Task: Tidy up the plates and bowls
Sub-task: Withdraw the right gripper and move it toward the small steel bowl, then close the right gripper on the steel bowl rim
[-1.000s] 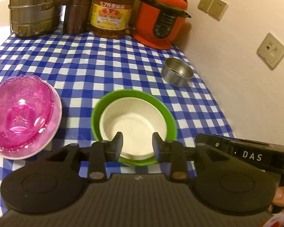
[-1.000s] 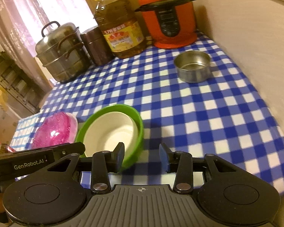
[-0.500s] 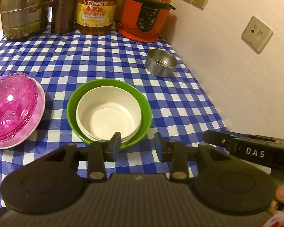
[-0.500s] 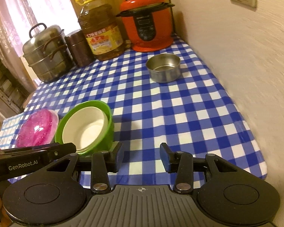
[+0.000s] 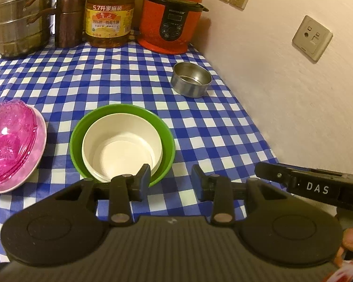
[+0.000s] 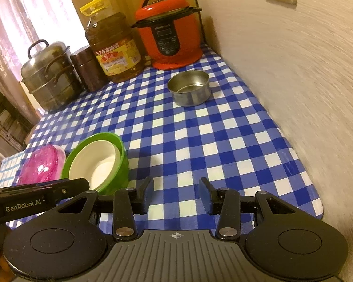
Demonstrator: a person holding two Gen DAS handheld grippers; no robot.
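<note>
white bowl [image 5: 122, 146] nested in green bowl [image 5: 122, 117], mid-table on the checked cloth [image 5: 106, 75]
left gripper [image 5: 171, 181] and right gripper [image 6: 175, 193] both hang with jaws apart, holding nothing; pink glass bowl [image 5: 8, 138] sits on a pink plate [image 5: 38, 145] just beside.

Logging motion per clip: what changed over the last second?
Both grippers, left and right, pulled back from the dishes, still open and empty; nothing was grasped or released. The white bowl stays nested in the green bowl, the pink bowl and steel bowl stay put.
</note>
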